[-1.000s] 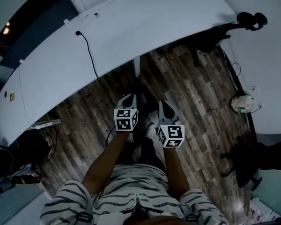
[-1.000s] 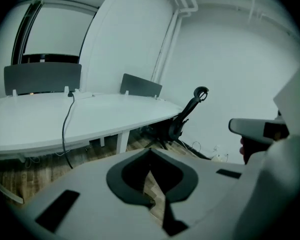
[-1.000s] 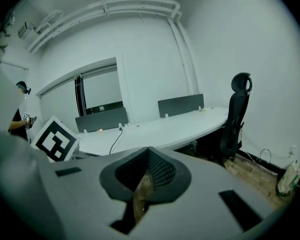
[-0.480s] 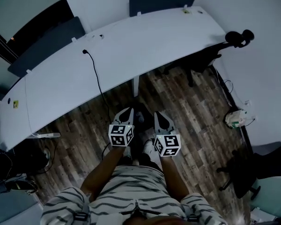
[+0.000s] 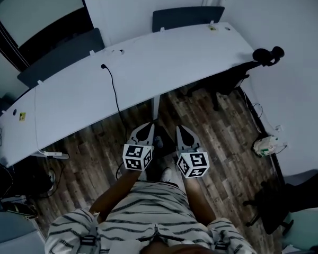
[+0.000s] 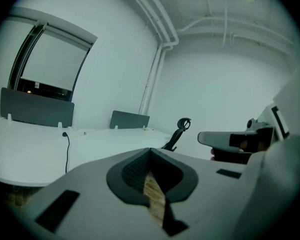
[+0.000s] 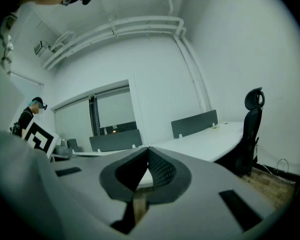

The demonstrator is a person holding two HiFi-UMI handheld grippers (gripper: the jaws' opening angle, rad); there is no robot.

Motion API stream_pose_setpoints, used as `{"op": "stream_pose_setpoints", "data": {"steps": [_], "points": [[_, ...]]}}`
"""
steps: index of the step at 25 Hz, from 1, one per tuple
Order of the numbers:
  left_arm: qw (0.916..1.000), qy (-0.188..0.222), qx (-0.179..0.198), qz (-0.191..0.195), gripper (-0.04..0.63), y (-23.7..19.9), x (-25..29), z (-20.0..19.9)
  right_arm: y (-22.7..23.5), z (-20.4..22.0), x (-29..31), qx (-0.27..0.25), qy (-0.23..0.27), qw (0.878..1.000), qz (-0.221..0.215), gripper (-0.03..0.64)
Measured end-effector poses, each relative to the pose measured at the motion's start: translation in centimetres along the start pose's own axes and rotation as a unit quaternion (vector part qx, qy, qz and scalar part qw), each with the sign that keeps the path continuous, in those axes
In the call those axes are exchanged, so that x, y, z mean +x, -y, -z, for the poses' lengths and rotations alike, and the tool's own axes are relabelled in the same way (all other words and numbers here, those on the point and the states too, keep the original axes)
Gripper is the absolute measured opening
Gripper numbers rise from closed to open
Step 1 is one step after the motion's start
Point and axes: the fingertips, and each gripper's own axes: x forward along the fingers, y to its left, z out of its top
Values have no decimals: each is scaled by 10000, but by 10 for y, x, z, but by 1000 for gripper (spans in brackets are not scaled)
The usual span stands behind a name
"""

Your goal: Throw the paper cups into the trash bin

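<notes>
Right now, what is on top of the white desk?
A black cable lies across the desk, and a small yellow tag sits near its left end. Whatever is beneath is covered by the desktop.

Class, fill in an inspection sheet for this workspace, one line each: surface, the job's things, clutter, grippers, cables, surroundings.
Surface: long curved white desk, with only a few small items near its edges.
Job's things: nothing seen; no paper cups and no clear trash bin in any view.
Clutter: a white bundle on the wooden floor by the right wall, too small to identify.
Grippers: left gripper and right gripper both have jaws together with nothing between them.
Cables: a black cable runs across the desk and over its near edge; a power strip lies on the floor at left.
Surroundings: dark partition panels behind the desk; black office chair at its right end.
</notes>
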Motion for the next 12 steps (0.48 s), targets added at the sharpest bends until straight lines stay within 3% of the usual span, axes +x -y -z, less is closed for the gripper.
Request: {"op": "stream_pose_setpoints", "data": {"steps": [12], "points": [[9987,453,238,71,23,7,-17,-43,-16,-31,5,-116,355,9991,-178,9]]}}
